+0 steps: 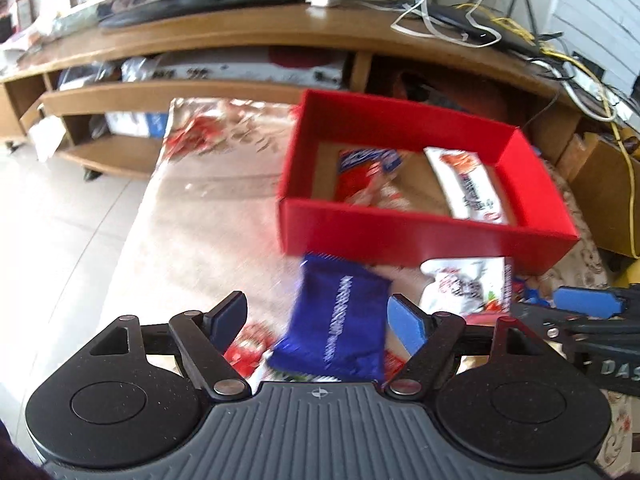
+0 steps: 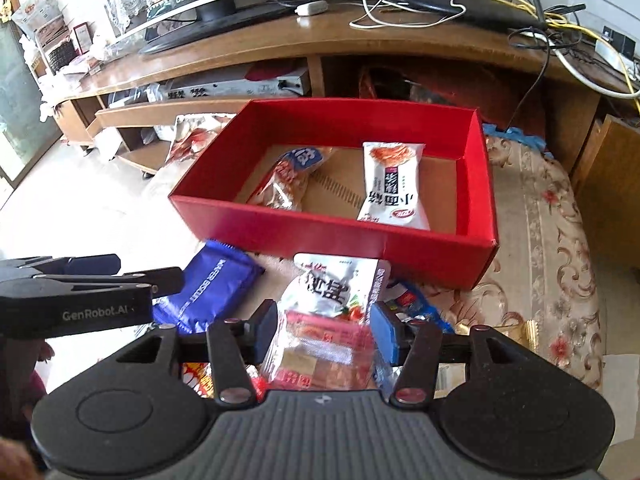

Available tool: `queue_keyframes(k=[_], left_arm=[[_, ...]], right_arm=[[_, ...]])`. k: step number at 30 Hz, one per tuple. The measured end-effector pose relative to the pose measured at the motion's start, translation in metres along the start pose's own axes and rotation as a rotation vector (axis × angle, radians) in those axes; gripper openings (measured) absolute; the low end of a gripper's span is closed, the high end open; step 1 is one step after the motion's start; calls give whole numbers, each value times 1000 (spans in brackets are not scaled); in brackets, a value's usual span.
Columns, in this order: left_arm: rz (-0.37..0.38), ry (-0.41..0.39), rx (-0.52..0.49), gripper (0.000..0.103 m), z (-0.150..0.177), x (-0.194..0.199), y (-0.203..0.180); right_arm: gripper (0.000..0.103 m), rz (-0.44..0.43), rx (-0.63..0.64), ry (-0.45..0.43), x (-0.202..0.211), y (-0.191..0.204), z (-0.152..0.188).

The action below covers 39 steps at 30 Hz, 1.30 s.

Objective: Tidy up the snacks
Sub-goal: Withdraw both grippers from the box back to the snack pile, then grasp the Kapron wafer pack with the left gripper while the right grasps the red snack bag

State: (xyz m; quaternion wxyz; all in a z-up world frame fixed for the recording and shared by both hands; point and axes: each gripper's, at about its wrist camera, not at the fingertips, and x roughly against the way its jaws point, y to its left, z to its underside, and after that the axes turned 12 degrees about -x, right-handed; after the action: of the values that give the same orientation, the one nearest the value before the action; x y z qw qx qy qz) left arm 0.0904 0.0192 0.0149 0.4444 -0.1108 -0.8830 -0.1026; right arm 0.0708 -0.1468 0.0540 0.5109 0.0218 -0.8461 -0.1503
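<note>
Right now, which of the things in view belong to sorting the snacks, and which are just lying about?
Belonging to the job:
red cardboard box
white noodle snack packet in the box
blue wafer packet
white printed packet in front of the box
clear red-striped packet

Lying about:
black monitor
tangled white and yellow cables
wooden TV stand

two close wrist views, both facing red box (image 1: 424, 236)

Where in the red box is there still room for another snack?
Inside the red box, bare cardboard shows between the peanut-coloured packet and the white packet, and again between the white packet and the box's right wall. In front of the box it is crowded: the blue packet, a white pouch and a clear red packet lie close together.
</note>
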Motion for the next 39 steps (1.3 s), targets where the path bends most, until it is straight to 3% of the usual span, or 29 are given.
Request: queue_keyframes(k=[12, 31, 35, 39], left_arm=[[-33, 108, -40, 82, 35, -15, 18], [85, 123, -134, 84, 53, -22, 13], [68, 135, -203, 77, 58, -24, 5], [95, 130, -183, 67, 63, -17, 11]], right_arm=[[56, -9, 39, 50, -6, 13, 12], [59, -28, 17, 118, -7, 26, 37], [59, -20, -14, 138, -10, 27, 43], [60, -9, -67, 157, -16, 31, 46]])
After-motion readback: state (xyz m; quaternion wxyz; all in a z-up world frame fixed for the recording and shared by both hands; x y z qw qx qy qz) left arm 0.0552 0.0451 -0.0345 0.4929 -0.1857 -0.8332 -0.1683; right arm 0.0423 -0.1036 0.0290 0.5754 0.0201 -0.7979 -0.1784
